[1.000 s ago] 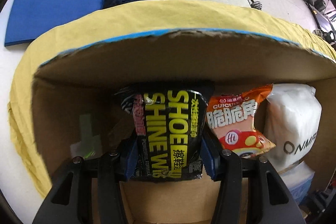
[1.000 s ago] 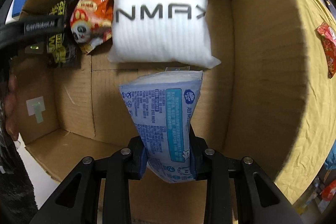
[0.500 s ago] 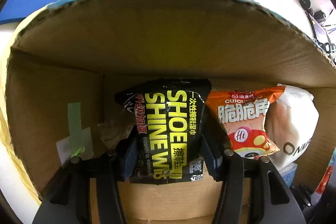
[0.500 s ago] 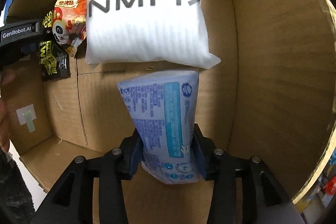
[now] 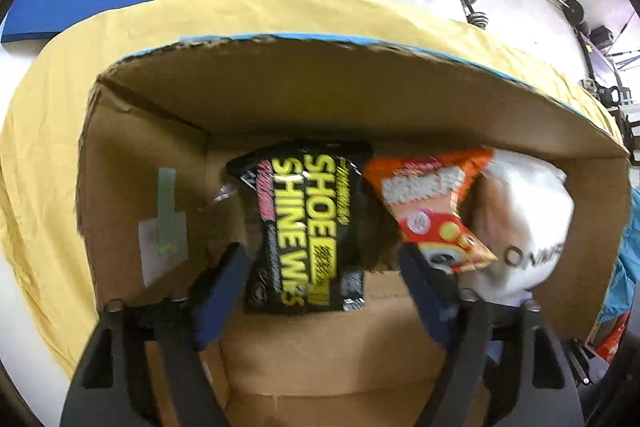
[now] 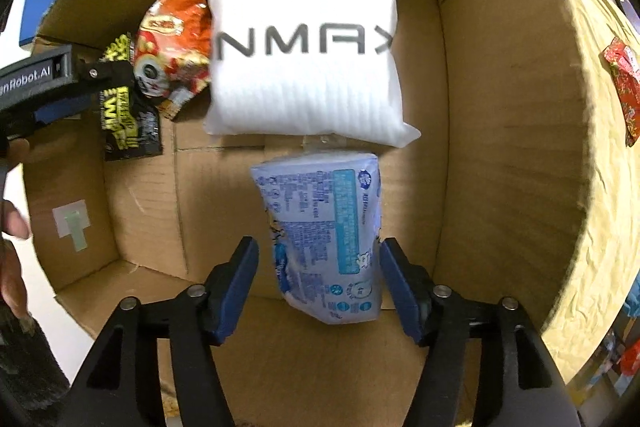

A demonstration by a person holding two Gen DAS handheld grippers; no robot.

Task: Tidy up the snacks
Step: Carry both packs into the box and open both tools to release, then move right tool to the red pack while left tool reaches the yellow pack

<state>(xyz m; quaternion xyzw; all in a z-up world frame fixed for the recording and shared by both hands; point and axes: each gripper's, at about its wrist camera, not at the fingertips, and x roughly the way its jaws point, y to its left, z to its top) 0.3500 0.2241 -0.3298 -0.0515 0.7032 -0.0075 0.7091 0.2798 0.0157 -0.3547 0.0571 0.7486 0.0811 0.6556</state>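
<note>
while your left hand-held gripper (image 5: 324, 279) is opening around the black packet (image 5: 306, 231), only your right view shows the right hand-held gripper (image 6: 316, 283) opening around the blue packet (image 6: 324, 235).

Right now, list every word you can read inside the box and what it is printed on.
"SHOE SHINE W..." on the black packet; the rest is blurred.
"NMAX" on the white bag, first letter cut off.
"nRobot.AI" on the left gripper body.
Orange snack bag: blurred, unreadable.
Blue packet: print too small.
</note>
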